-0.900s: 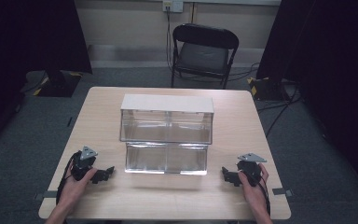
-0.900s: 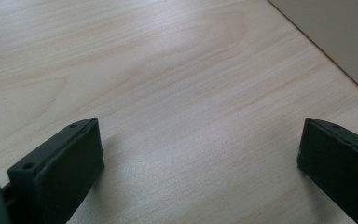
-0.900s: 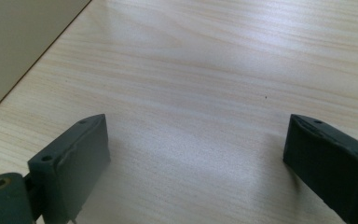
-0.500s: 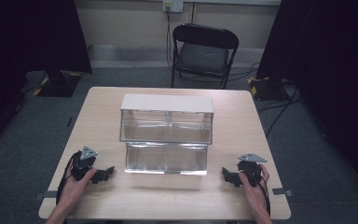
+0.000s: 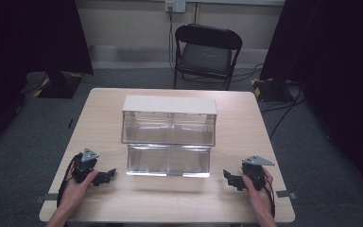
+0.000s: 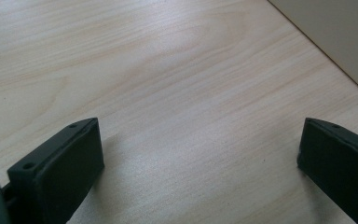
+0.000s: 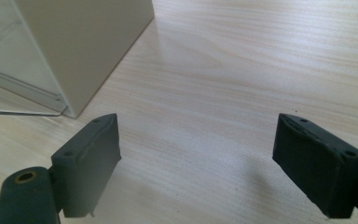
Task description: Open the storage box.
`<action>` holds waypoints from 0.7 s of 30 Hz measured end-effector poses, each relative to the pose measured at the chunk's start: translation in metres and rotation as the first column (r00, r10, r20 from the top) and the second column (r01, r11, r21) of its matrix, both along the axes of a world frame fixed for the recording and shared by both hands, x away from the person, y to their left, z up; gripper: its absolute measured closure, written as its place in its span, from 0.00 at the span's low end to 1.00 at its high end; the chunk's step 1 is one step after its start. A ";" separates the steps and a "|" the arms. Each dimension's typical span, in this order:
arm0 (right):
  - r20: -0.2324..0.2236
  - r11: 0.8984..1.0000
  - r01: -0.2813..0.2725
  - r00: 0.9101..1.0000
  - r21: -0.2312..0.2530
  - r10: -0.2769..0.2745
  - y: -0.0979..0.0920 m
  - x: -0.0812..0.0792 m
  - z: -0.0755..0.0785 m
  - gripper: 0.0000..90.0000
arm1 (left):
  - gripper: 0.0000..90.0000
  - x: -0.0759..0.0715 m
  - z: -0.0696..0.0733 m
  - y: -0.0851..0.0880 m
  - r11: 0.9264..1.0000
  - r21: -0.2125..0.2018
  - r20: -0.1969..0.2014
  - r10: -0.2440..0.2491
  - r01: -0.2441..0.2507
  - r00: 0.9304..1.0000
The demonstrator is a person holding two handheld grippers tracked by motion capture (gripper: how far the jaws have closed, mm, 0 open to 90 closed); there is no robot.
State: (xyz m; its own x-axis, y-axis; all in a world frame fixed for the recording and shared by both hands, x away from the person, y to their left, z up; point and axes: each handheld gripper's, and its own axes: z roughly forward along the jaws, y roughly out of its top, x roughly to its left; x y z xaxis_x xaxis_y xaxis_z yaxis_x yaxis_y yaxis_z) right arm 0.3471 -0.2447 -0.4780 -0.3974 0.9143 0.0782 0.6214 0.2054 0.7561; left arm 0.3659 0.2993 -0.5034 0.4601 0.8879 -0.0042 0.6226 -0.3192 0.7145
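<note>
A clear two-tier plastic organiser (image 5: 168, 137) with a white top stands in the middle of the light wood table (image 5: 246, 123). My left gripper (image 5: 105, 177) rests on the table near the front left, held by a hand, jaws wide apart with nothing between them (image 6: 200, 158). My right gripper (image 5: 230, 179) rests near the front right, also wide open and empty (image 7: 198, 154). In the right gripper view the organiser's beige side wall (image 7: 84, 46) rises at the upper left. A corner of the organiser (image 6: 335, 37) appears at the upper right of the left gripper view.
A black folding chair (image 5: 208, 52) stands beyond the table's far edge. Dark curtains hang at both sides of the room. Cables and a yellow-black block (image 5: 264, 87) lie on the grey carpet at the right. Bare tabletop lies in front of the organiser.
</note>
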 end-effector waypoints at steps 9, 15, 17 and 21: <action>0.032 0.998 -0.053 0.998 0.021 0.052 0.005 -0.006 0.010 0.16 | 0.00 0.000 0.000 0.000 1.000 -0.003 0.000 0.001 -0.001 1.000; 0.077 0.992 -0.113 0.991 0.057 0.108 0.012 -0.014 0.027 0.16 | 0.00 0.000 0.000 0.000 1.000 -0.002 0.000 0.002 -0.002 1.000; 0.081 0.991 -0.121 0.990 0.062 0.116 0.013 -0.015 0.030 0.16 | 0.00 0.000 0.000 0.000 1.000 -0.002 0.000 0.001 -0.001 1.000; 0.073 0.982 -0.167 0.984 0.084 0.162 0.017 -0.018 0.035 0.16 | 0.00 0.000 0.000 0.000 1.000 -0.002 0.000 0.002 -0.002 1.000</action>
State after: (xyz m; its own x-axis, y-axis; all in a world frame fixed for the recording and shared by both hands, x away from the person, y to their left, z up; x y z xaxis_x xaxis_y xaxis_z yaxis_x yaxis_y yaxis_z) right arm 0.3294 -0.2275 -0.4434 -0.5487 0.8265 0.1255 0.5332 0.2304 0.8140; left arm 0.3658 0.2991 -0.5035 0.4586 0.8886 -0.0062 0.6230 -0.3166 0.7153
